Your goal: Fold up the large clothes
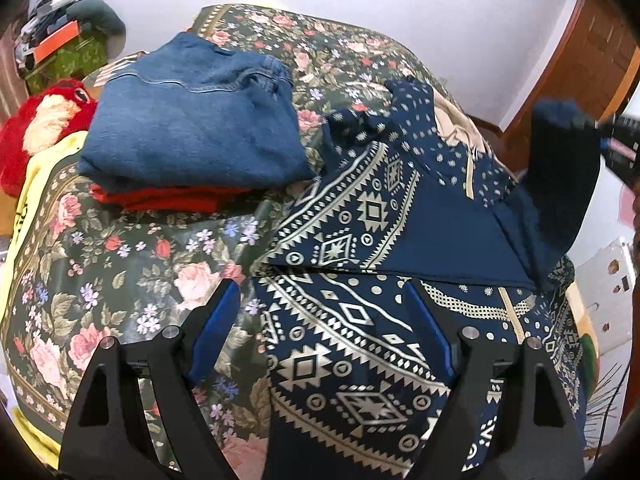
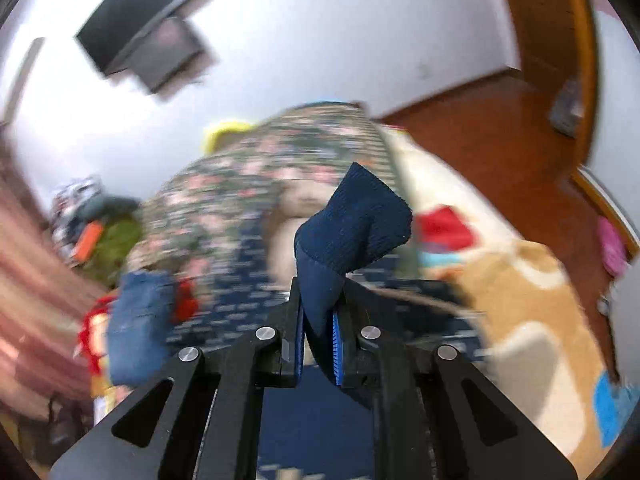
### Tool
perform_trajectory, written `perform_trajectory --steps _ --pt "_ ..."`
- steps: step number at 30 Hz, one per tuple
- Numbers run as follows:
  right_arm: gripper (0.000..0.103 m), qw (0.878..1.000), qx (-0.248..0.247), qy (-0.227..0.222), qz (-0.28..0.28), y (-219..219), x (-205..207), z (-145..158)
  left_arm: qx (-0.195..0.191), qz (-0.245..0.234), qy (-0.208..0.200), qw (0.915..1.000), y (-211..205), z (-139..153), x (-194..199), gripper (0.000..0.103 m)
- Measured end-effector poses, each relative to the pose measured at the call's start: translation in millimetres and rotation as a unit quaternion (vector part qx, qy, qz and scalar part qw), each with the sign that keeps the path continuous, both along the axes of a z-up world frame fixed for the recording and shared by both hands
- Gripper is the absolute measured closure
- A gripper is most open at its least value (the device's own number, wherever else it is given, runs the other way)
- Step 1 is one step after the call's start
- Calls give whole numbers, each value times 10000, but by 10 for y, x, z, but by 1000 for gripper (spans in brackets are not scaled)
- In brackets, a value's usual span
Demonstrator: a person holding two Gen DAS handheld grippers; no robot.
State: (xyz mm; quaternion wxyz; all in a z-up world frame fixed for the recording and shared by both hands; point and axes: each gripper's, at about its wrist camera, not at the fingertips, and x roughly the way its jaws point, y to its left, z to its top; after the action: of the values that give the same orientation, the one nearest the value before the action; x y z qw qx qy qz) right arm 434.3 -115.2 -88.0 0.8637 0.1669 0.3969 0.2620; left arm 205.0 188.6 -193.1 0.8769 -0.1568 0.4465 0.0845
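Note:
A navy garment with a white geometric print (image 1: 360, 264) lies spread on the floral bedspread (image 1: 120, 280). My left gripper (image 1: 324, 292) is open just above the garment's near left edge, holding nothing. My right gripper (image 2: 318, 312) is shut on a navy ribbed cuff (image 2: 352, 224) of the garment. In the left wrist view it (image 1: 612, 140) holds that sleeve (image 1: 560, 184) lifted at the right, above the garment body. The right wrist view is motion-blurred.
Folded blue jeans (image 1: 192, 120) lie on a red garment (image 1: 160, 198) at the back left of the bed. A red plush toy (image 1: 40, 120) and a yellow cloth (image 1: 44, 176) sit at the left. A wooden door (image 1: 580, 60) stands at the right.

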Motion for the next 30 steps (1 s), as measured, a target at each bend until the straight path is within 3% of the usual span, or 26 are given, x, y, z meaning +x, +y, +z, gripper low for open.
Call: perform_trajectory --steps 3,6,10,13,19,20,22,24,30 --pt "93 9984 132 -123 531 445 -244 178 -60 81 -102 9999 106 45 -113 21" --pt "93 9945 -25 -142 1033 952 -484 131 -130 180 -187 9996 233 76 -242 21" --pt "93 9859 -465 281 1584 1565 -702 -328 -205 343 -210 9990 411 84 -415 21" --pt "93 9756 -773 1000 1797 1888 -770 -909 -193 453 -174 9986 517 69 -547 21" --pt "89 9505 -1180 2218 1830 2015 -827 -1631 -178 631 -83 9978 656 21 -752 21" --pt "89 9497 -1194 2232 1844 2015 -830 -1625 -189 657 -56 9976 670 6 -764 21" --pt "78 9452 -1202 2244 2044 2006 -858 -1531 -206 701 -3 9973 676 -25 -756 21" --pt "50 9381 -1164 2307 2307 1997 -885 -1406 -252 727 45 9970 671 -53 -723 21" --pt "49 9461 -1191 1617 2540 1662 -966 -1032 -206 438 36 9988 447 -22 -510 21"
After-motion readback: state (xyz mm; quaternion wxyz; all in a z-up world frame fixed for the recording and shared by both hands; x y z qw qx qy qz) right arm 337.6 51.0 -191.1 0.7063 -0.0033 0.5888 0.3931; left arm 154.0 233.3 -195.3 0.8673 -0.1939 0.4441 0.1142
